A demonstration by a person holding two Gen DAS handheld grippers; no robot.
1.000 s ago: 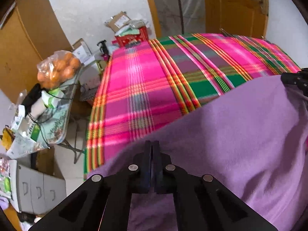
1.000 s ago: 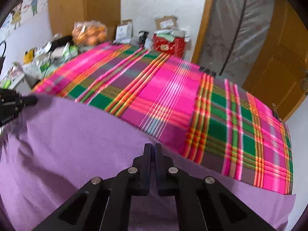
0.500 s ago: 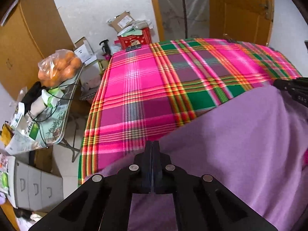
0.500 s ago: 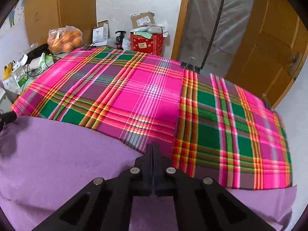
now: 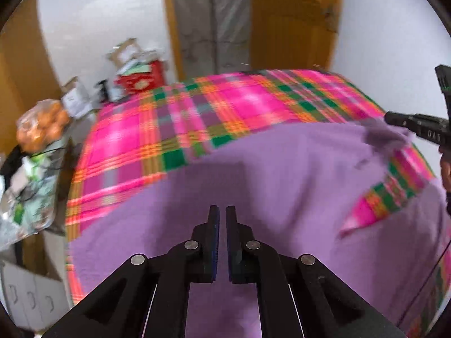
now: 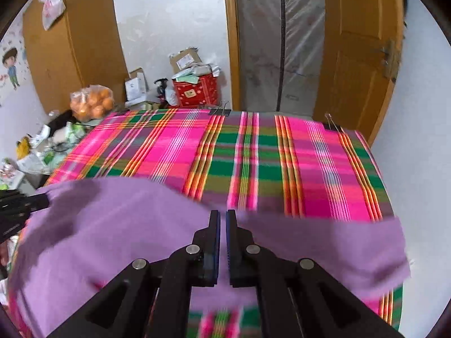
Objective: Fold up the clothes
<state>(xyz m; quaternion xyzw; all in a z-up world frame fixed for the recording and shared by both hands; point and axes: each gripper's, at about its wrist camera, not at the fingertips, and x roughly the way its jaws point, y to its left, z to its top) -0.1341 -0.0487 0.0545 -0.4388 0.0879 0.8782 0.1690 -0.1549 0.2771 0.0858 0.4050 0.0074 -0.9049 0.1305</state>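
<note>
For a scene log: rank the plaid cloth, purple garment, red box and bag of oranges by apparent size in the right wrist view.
1. plaid cloth
2. purple garment, nearer the camera, so its true size is unsure
3-4. red box and bag of oranges look alike; not ranked.

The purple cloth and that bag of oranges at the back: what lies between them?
In the right wrist view, mostly bare plaid tablecloth separates the purple cloth from the bag of oranges, which sits just off the table's far left corner.
</note>
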